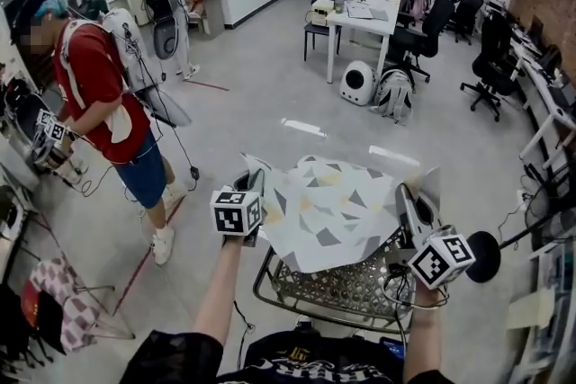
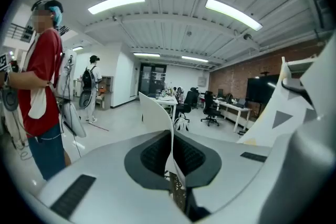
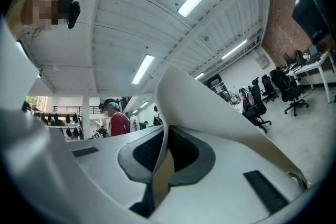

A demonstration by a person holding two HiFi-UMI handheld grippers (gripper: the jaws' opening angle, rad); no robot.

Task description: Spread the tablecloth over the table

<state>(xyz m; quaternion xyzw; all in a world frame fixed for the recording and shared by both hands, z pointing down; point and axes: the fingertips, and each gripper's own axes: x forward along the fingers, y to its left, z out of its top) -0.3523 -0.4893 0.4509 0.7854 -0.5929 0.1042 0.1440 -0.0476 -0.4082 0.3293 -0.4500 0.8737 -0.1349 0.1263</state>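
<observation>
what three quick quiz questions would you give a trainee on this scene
1. True or false: the tablecloth already covers the whole table.
2. The left tongs are: A open and empty; B shut on the tablecloth; C shut on a chair.
3. Fill in: the bystander at the head view's left wears a ___ shirt.

Key: 1 false, bare mesh shows at the table's near edge. 2 B, and the right tongs grip it too. 3 red.
</observation>
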